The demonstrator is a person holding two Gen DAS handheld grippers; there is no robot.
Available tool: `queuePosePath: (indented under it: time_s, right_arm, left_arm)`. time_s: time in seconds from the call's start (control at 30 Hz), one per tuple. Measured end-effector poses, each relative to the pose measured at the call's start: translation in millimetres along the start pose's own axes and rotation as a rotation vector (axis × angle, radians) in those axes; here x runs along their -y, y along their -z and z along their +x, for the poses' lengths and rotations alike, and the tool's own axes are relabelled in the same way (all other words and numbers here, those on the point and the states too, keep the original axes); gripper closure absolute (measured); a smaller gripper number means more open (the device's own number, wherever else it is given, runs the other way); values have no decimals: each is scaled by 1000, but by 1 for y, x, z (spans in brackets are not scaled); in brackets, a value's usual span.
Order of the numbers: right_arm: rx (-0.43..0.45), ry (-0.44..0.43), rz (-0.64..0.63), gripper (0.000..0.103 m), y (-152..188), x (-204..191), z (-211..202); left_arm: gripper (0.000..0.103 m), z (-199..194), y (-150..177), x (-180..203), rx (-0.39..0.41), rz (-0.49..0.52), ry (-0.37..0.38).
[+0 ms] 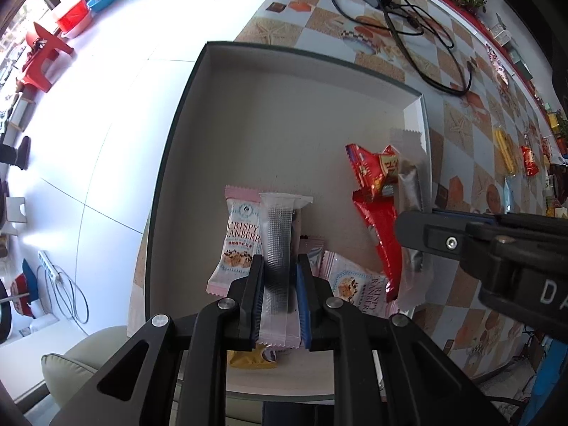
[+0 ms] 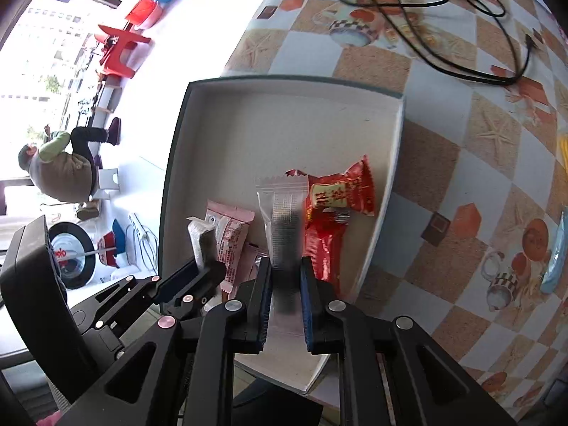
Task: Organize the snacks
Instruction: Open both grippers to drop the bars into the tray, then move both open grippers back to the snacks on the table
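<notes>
A shallow white box point(image 1: 284, 113) with dark rim lies on the patterned table; it also shows in the right wrist view point(image 2: 284, 120). My left gripper point(image 1: 280, 269) is shut on a clear-wrapped dark snack bar point(image 1: 278, 234), held over the box above pink cranberry packets point(image 1: 241, 238). My right gripper point(image 2: 285, 269) is shut on another clear-wrapped dark bar point(image 2: 284, 220), over the box's right side beside red packets point(image 2: 337, 195). The right gripper also shows in the left wrist view point(image 1: 411, 229), and the left gripper in the right wrist view point(image 2: 207, 266).
Black cables point(image 1: 408, 17) and a charger lie on the table behind the box. More snacks, yellow point(image 1: 506, 149) and red point(image 1: 529, 159), lie on the table at far right. A blue packet point(image 2: 557, 252) lies on the table. A person point(image 2: 60, 167) sits beyond the table's left edge.
</notes>
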State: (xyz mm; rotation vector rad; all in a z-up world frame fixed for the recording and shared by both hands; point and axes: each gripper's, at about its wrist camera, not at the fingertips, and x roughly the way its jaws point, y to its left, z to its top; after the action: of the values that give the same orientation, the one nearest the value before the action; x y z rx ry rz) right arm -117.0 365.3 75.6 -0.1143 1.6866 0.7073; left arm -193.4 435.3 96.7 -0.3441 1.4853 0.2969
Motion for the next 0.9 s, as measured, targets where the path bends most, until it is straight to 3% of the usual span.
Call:
queuePosePath:
  time_s: [0.07, 0.17, 0.23, 0.3, 0.33, 0.37, 0.43, 0.6, 0.67, 0.7, 0.9]
  right_arm:
    - [-10, 3, -8, 87, 1, -2, 3]
    - [-24, 4, -12, 87, 2, -2, 6]
    - [-36, 3, -9, 86, -3, -4, 12]
    - [-41, 3, -8, 86, -4, -4, 15]
    - [-45, 4, -8, 77, -3, -4, 15]
    - [-45, 5, -8, 56, -3, -4, 15]
    - [-26, 21, -11, 31, -2, -3, 12]
    - [-8, 49, -10, 30, -2, 5, 3]
    - [-1, 66, 4, 6, -2, 13, 0]
    - [6, 75, 15, 2, -2, 18, -2]
    - [9, 114, 94, 1, -2, 54, -9]
  left_arm:
    - [80, 0, 1, -1, -1, 1, -7]
    - [67, 0, 2, 2, -2, 15, -19]
    - [39, -1, 3, 4, -2, 18, -29]
    - [28, -3, 4, 5, 8, 18, -34]
    - [24, -4, 4, 6, 9, 18, -33]
    - [24, -4, 3, 8, 1, 18, -33]
    - [23, -5, 2, 10, -1, 20, -37]
    - [23, -6, -5, 14, -10, 16, -40]
    - [23, -8, -8, 18, -10, 21, -34]
    - [23, -9, -9, 21, -6, 27, -35]
    - [23, -15, -14, 38, 0, 58, -29]
